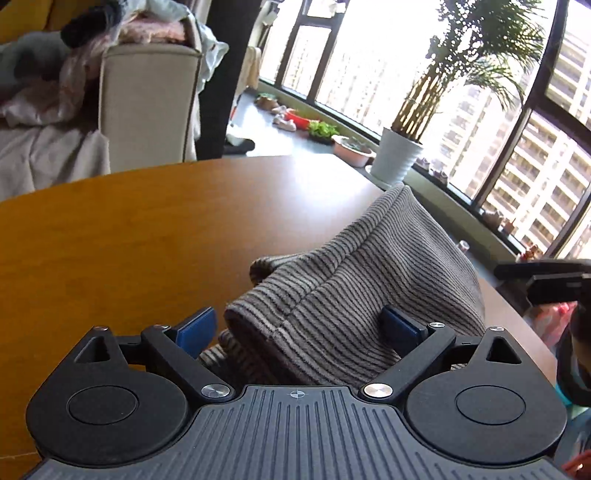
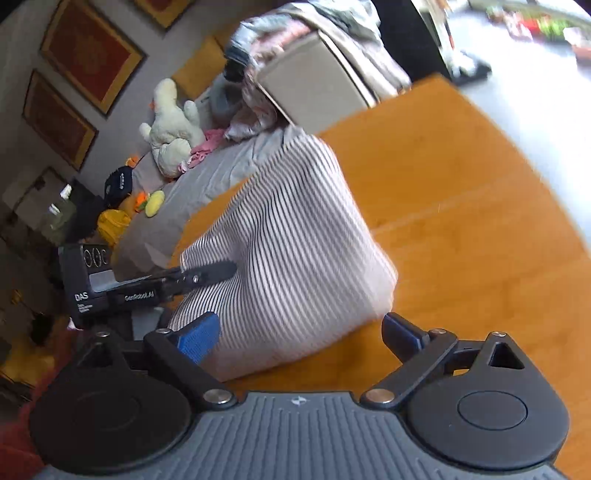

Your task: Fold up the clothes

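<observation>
Resting on the wooden table (image 1: 129,236), a striped garment (image 1: 351,280) lies bunched into a raised heap. The left gripper (image 1: 299,328) has its jaws spread wide around the cloth's near edge; the right gripper (image 2: 299,332), jaws likewise parted, straddles the heap's base.

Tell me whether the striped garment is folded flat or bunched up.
Bunched up: the striped garment rises in a humped heap on the table, not flat.

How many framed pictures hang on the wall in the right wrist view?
3 red, gold-framed pictures on the grey wall at upper left: lowest, above it, and one cut off by the top edge. More may be outside view.
</observation>
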Demonstrator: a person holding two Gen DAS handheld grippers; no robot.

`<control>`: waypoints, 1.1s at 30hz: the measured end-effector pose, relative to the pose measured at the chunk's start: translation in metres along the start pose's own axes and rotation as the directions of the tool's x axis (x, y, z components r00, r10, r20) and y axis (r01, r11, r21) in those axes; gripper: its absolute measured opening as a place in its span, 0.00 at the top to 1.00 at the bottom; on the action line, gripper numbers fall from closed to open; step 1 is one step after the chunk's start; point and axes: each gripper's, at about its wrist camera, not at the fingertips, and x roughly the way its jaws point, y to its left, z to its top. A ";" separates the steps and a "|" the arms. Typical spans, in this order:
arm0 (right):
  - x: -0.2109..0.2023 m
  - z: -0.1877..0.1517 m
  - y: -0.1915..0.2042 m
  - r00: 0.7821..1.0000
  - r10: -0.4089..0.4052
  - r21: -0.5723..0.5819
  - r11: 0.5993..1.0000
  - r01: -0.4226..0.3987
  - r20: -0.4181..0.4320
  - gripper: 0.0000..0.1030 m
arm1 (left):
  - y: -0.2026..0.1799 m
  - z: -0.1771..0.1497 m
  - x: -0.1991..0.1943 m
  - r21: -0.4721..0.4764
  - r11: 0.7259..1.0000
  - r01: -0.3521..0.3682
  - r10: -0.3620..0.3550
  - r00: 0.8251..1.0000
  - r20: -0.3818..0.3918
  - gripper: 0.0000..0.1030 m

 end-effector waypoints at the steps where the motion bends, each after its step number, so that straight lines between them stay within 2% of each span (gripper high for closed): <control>1: 0.010 -0.004 -0.007 0.999 0.040 0.068 0.997 -0.038 -0.030 0.34 | 0.003 -0.001 0.002 -0.016 1.000 0.007 -0.006 1.000 0.002 0.03; 2: 0.020 -0.005 -0.012 0.997 0.069 0.109 0.992 -0.064 -0.045 0.45 | 0.006 -0.001 0.003 -0.032 0.999 0.013 -0.013 1.000 0.005 0.02; 4: 0.032 -0.001 -0.016 0.994 0.102 0.146 0.985 -0.096 -0.035 0.47 | 0.009 -0.003 0.005 -0.052 0.998 0.017 -0.017 1.000 0.009 0.03; 8: 0.045 0.022 -0.006 1.000 0.029 0.005 1.000 -0.029 -0.003 0.46 | 0.002 -0.009 -0.005 -0.031 0.999 -0.031 0.031 0.999 0.007 0.03; 11: 0.054 0.043 0.010 0.997 -0.055 -0.161 0.985 0.062 0.047 0.43 | -0.004 -0.018 -0.014 -0.073 0.997 -0.038 0.039 0.999 0.009 0.05; 14: 0.060 0.059 0.029 0.979 -0.155 -0.323 0.927 0.191 0.134 0.39 | -0.020 -0.026 -0.017 -0.094 0.995 -0.032 0.034 0.999 0.022 0.05; 17: 0.062 0.070 0.047 0.939 -0.244 -0.434 0.839 0.329 0.241 0.38 | -0.046 -0.036 -0.014 -0.039 0.999 0.000 0.000 1.000 0.016 0.04; 18: 0.060 0.072 0.051 0.932 -0.254 -0.450 0.822 0.349 0.260 0.38 | -0.055 -0.040 -0.013 -0.016 1.000 0.013 -0.013 1.000 0.012 0.04; 19: 0.058 0.073 0.055 0.926 -0.258 -0.464 0.808 0.364 0.276 0.36 | -0.064 -0.044 -0.011 0.007 1.000 0.025 -0.025 1.000 0.007 0.04; 22: 0.043 0.065 0.068 0.935 -0.200 -0.504 0.799 0.330 0.294 0.25 | -0.092 -0.055 -0.007 0.075 0.995 0.064 -0.063 0.998 -0.008 0.04; 26: 0.031 0.033 0.095 0.944 -0.105 -0.616 0.734 0.285 0.312 0.22 | -0.093 -0.058 -0.026 0.094 0.994 0.058 -0.060 0.998 0.022 0.04; 28: 0.027 0.016 0.109 0.948 -0.055 -0.670 0.694 0.262 0.313 0.19 | -0.080 -0.057 -0.040 0.071 0.997 0.010 -0.014 0.999 0.051 0.04; 30: 0.024 -0.001 0.123 0.952 -0.008 -0.720 0.652 0.238 0.307 0.16 | -0.062 -0.056 -0.053 0.018 0.996 -0.092 0.090 0.993 0.075 0.04; 33: 0.052 -0.028 0.139 0.963 0.003 -0.786 0.579 0.217 0.268 0.15 | -0.037 -0.050 -0.064 -0.086 0.961 -0.264 0.271 0.959 0.084 0.04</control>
